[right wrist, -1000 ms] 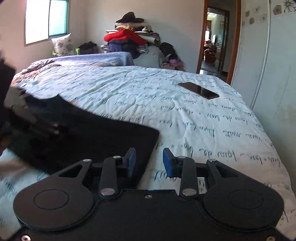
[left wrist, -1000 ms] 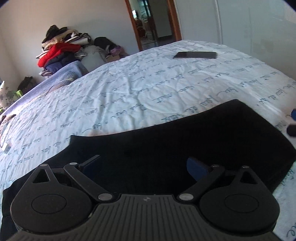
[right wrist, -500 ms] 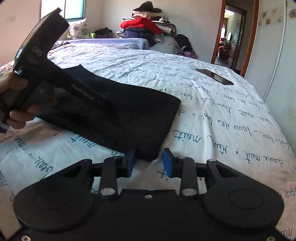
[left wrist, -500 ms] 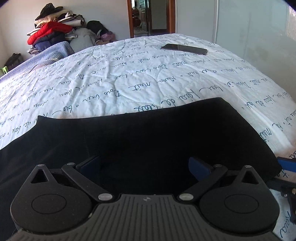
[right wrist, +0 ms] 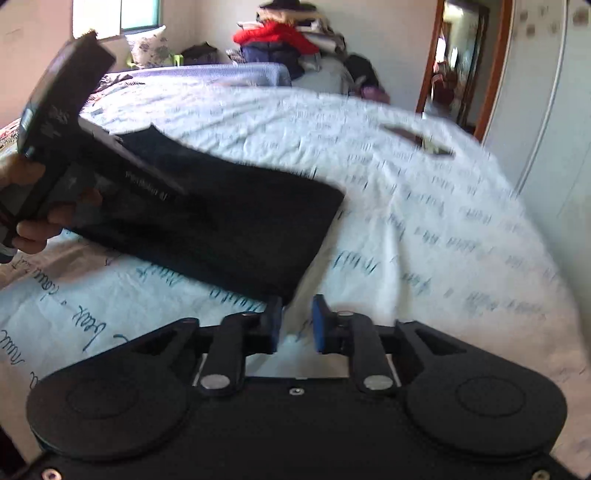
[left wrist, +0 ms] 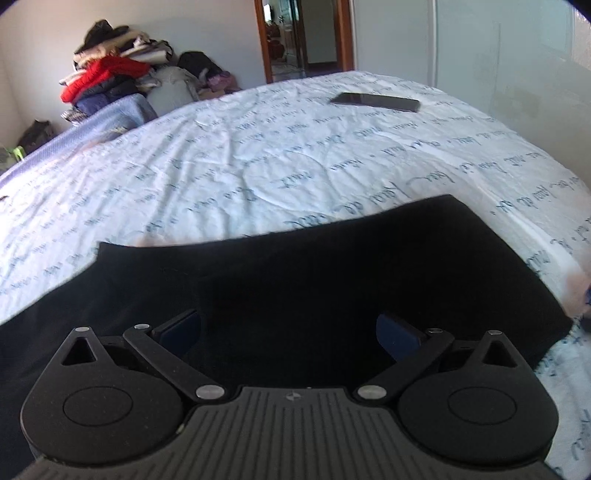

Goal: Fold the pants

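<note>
Across the bed (left wrist: 258, 166) lies a white quilted cover printed with lines of blue handwriting, lightly creased. On it the black pants (left wrist: 332, 277) lie flat as a broad dark band near the bed's near edge, with one squared end toward the right side in the left wrist view. In the right wrist view that same squared end (right wrist: 258, 229) reaches almost to the right tongs.

Left tongs (left wrist: 288, 328) hang over the black fabric with the blue pads (left wrist: 395, 328) set wide apart and nothing pinched between them. Right tongs (right wrist: 297, 325) are close to the pants' corner, the jaws narrow and opening, with only the bed cover showing in the gap; the left pad (right wrist: 275, 321) sits just beside the fabric's edge. A hand (right wrist: 33, 221) grips the black handle of the left tool at the far left of that view.

Farther up the bed rests a dark phone (left wrist: 375, 101), well apart from the pants. Behind the bed a heap of clothes (left wrist: 107, 81) with a red garment is stacked by the pale wall. A wood-framed doorway (left wrist: 303, 37) opens beyond, a window (right wrist: 114, 16) lights the far left corner, and a white wardrobe (left wrist: 498, 55) lines the right side
</note>
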Tool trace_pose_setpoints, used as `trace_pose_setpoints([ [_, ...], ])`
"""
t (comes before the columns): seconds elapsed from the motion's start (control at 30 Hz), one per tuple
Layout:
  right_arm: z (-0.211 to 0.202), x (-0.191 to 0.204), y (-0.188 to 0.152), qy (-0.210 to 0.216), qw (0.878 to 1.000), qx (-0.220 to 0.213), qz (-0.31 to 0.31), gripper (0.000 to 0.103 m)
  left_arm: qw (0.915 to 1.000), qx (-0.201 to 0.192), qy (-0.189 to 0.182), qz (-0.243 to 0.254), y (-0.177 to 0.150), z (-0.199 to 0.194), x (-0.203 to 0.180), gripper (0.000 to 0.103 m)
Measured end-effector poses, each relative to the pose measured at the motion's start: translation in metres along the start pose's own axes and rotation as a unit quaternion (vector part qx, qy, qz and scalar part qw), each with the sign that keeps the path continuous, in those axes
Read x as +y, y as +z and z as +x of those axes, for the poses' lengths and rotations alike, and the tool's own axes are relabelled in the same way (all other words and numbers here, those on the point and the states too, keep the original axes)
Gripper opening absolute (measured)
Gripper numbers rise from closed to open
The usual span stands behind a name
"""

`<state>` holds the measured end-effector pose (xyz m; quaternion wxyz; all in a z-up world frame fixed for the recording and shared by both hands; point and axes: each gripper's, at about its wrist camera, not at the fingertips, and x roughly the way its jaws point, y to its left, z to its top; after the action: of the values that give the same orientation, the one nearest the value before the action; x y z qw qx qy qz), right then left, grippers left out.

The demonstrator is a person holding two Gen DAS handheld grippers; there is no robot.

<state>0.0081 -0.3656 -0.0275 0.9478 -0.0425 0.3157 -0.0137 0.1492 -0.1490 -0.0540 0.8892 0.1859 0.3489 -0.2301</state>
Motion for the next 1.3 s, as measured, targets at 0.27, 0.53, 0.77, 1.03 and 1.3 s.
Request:
trace_pose_setpoints([
  [0.27,0.105,0.005,0.058,0.067,0.998,0.004,-0.012,0.030,0.9985,0.019,0.019,-0.048,0.009,0.011,0.022,0.103],
  [0.53,0.108,0.009,0.067,0.018,1.000,-0.001,0.007,0.047,0.9986,0.018,0.033,-0.036,0.008,0.016,0.014,0.103],
  [0.77,0.103,0.037,0.045,0.029,0.998,0.030,-0.055,0.049,0.9982,0.022,0.030,-0.048,0.005,0.016,0.015,0.103],
  [1.03,0.080,0.060,0.045,0.030,0.997,0.021,-0.070,0.052,0.9983,0.022,0.026,-0.047,0.001,0.008,0.016,0.103],
  [1.3,0.065,0.080,0.046,0.004,0.998,0.008,-0.068,0.054,0.9981,0.016,0.036,-0.047,-0.008,-0.004,0.023,0.102],
])
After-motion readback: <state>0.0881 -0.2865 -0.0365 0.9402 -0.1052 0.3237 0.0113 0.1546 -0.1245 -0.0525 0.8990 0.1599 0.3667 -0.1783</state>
